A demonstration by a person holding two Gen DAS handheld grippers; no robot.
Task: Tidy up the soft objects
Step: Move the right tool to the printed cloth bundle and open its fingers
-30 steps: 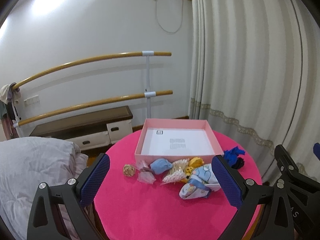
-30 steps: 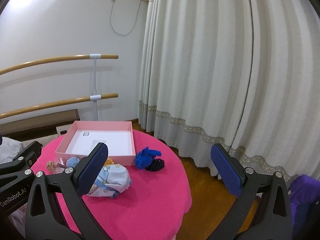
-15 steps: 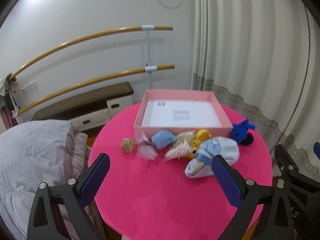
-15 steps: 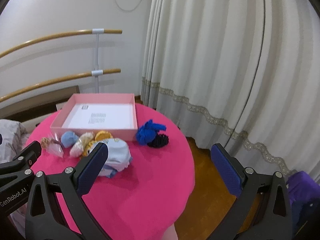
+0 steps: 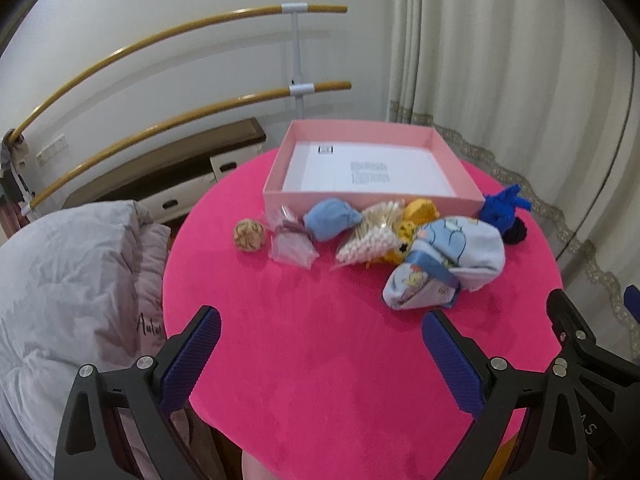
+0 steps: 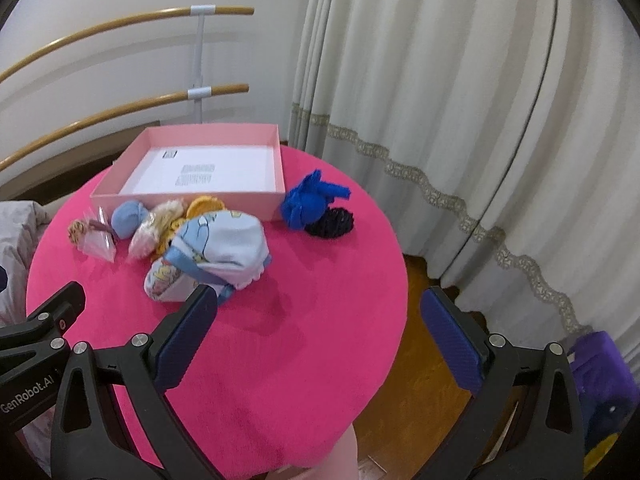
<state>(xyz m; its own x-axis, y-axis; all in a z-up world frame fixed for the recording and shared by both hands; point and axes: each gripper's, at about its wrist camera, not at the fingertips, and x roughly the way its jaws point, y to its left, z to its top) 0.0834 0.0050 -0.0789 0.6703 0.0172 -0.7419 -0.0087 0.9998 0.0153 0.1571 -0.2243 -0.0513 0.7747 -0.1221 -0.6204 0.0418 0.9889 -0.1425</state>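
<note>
Evidently sorting hasn't begun: both grippers, left gripper [image 5: 320, 354] and right gripper [image 6: 318, 332], hover with jaws wide and empty, the pink box [image 5: 372, 200] bare behind the cartoon-print socks [image 5: 448, 258].

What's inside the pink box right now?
The pink box holds no soft items: only its white floor with a small printed label shows. The strip of floor just behind the near wall is hidden in both views.

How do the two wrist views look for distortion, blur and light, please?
Left wrist view: strong fisheye bend in the wooden rails, dark vignette corners, box label print smeared. Right wrist view: curtain edges bowed, slight blur, soft shadow under the pale blue bundle; even indoor light, no harsh glare in either.
</note>
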